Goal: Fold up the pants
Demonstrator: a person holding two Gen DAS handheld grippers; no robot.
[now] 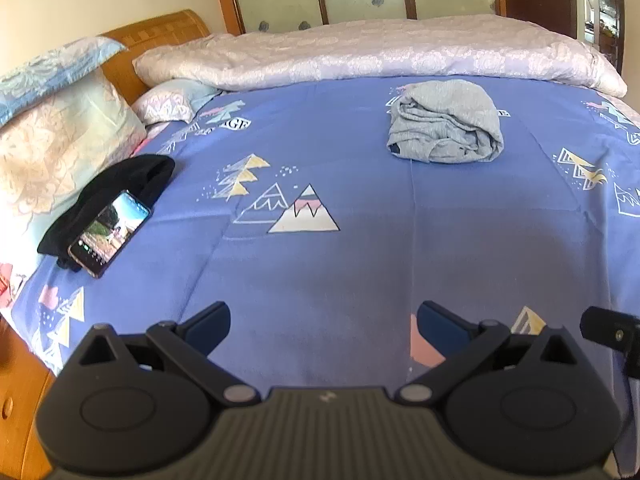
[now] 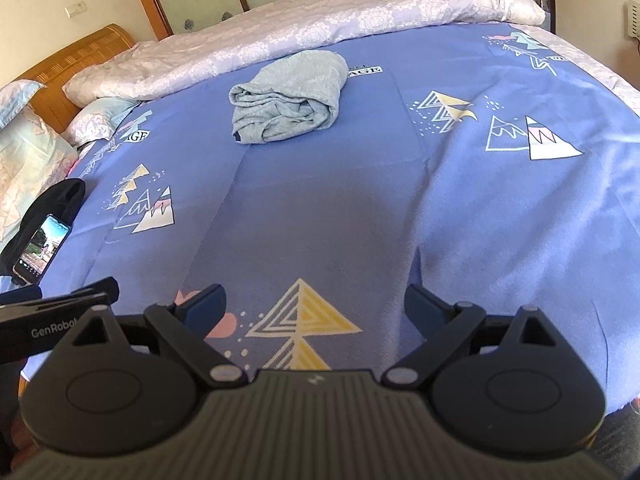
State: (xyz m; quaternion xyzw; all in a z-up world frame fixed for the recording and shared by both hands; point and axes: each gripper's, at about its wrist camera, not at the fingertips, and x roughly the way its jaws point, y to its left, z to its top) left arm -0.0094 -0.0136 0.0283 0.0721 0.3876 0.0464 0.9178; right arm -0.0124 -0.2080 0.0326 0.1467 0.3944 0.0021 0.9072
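Note:
The grey pants [image 1: 446,122] lie in a folded bundle on the blue patterned bedsheet [image 1: 360,240], toward the far side of the bed. They also show in the right wrist view [image 2: 290,96]. My left gripper [image 1: 322,326] is open and empty, low over the near part of the sheet, far from the pants. My right gripper [image 2: 314,308] is open and empty too, over the near sheet beside the left one. Part of the left gripper's body [image 2: 52,316] shows at the left edge of the right wrist view.
A phone [image 1: 109,234] with a lit screen lies on a black garment [image 1: 120,196] at the left of the bed. Pillows [image 1: 60,140] lean on the wooden headboard [image 1: 160,34]. A pale rolled quilt [image 1: 380,52] lies along the far edge.

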